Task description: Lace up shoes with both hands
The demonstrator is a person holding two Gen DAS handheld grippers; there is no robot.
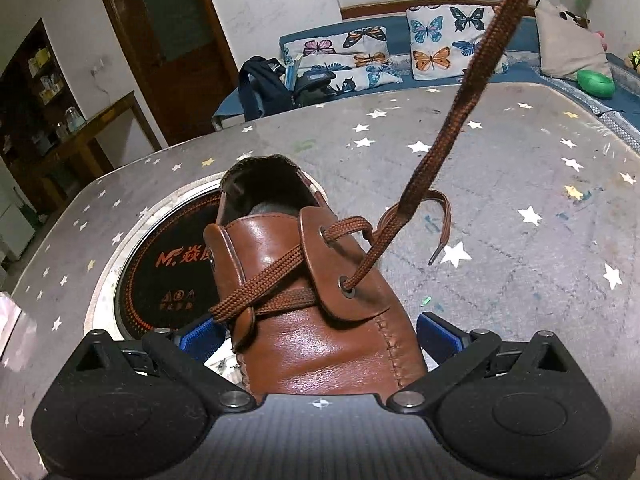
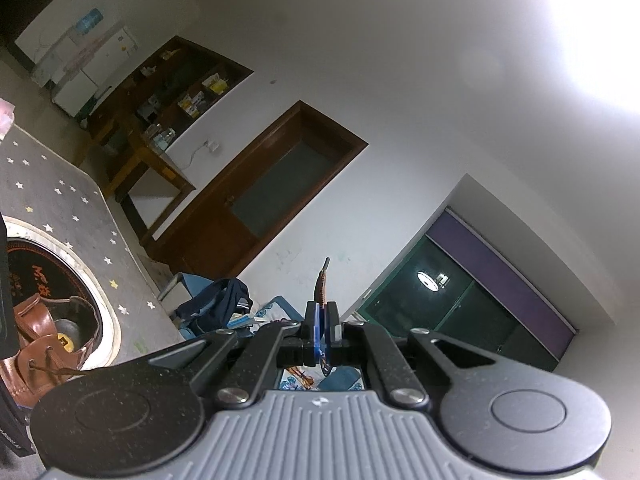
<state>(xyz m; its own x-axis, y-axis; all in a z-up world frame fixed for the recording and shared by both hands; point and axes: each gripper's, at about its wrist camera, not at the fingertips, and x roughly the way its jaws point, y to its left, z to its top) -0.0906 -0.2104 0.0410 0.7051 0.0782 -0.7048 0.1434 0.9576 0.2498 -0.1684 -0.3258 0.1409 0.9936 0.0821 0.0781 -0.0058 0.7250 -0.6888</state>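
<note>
On the grey star-patterned table (image 1: 500,184), seen from the left wrist camera, a brown leather shoe (image 1: 320,320) lies with its toe toward the lens and its opening away, partly over a round black burner plate (image 1: 172,264) set into the tabletop; the left gripper (image 1: 320,340) tilts down over the toe, its blue pads (image 1: 434,332) standing on either side of the shoe, though whether they press the leather I cannot tell; a brown shoelace (image 1: 460,120) crosses the tongue, comes out of the nearer right-hand eyelet (image 1: 347,291) and climbs taut to the top edge of the view, while its other end (image 1: 440,224) loops loose on the table beside the shoe; behind the table sit butterfly-print cushions (image 1: 448,40) and a dark wooden door (image 1: 176,40). From the right wrist camera, the right gripper (image 2: 322,320) points roughly level toward a white wall, rolled so the room leans; its jaws are pressed together, pinching the shoelace tip (image 2: 322,280), which sticks out beyond the pads; the shoe shows low at the left edge, well apart from this gripper.
</note>
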